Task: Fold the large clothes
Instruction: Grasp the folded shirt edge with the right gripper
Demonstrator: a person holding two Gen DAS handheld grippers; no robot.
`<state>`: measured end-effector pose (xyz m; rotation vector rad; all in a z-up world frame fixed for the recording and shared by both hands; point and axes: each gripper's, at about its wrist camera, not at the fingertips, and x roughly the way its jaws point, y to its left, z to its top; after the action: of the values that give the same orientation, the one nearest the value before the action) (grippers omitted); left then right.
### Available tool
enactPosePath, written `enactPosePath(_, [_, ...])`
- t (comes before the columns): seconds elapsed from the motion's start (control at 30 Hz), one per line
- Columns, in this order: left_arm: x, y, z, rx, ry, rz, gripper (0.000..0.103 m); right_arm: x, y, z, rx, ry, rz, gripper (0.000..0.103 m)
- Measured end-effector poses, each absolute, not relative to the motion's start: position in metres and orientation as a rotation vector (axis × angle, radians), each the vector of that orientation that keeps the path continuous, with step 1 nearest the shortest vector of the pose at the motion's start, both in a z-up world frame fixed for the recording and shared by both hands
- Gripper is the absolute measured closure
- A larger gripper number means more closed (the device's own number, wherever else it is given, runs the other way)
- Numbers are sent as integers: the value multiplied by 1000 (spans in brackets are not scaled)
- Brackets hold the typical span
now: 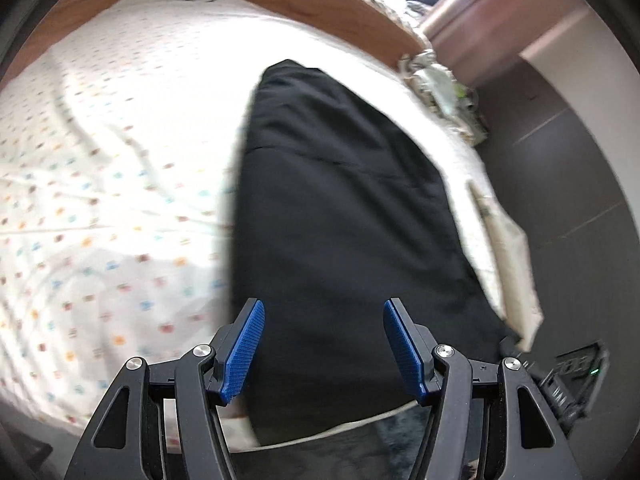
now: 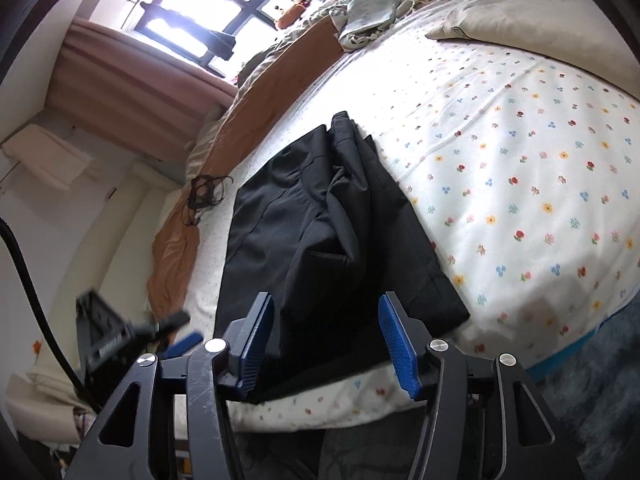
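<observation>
Crowding the bed: pillow, cable.

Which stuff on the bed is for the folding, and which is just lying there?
For the folding:
black garment
left gripper, open
right gripper, open

Just lying there:
flowered sheet
orange blanket
cream pillow
black cord
crumpled cloth

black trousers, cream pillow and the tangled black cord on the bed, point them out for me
black trousers point(image 2: 320, 216), right wrist view, middle of the fabric
cream pillow point(image 2: 532, 12), right wrist view, its top face
black cord point(image 2: 206, 192), right wrist view, the tangled loop
</observation>
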<state>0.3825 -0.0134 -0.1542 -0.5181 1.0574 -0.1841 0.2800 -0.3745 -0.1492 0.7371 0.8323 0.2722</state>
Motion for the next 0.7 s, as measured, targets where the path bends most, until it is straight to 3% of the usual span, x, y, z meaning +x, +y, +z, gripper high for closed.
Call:
enactPosePath(0.03, [381, -10, -160, -524, 1069, -173, 40, 282, -375, -150, 737, 833, 269, 85])
enactPosePath(0.13, [377, -7, -179, -557, 1107, -174, 40, 286, -382, -160, 776, 838, 245, 93])
enactPosePath(0.57, [370, -29, -179, -550, 1117, -277, 40, 272, -401, -190, 829, 840, 112, 97])
enactPosePath(0.7, [372, -29, -186, -533, 1118, -253, 40, 277, -400, -189, 797, 889, 115, 93])
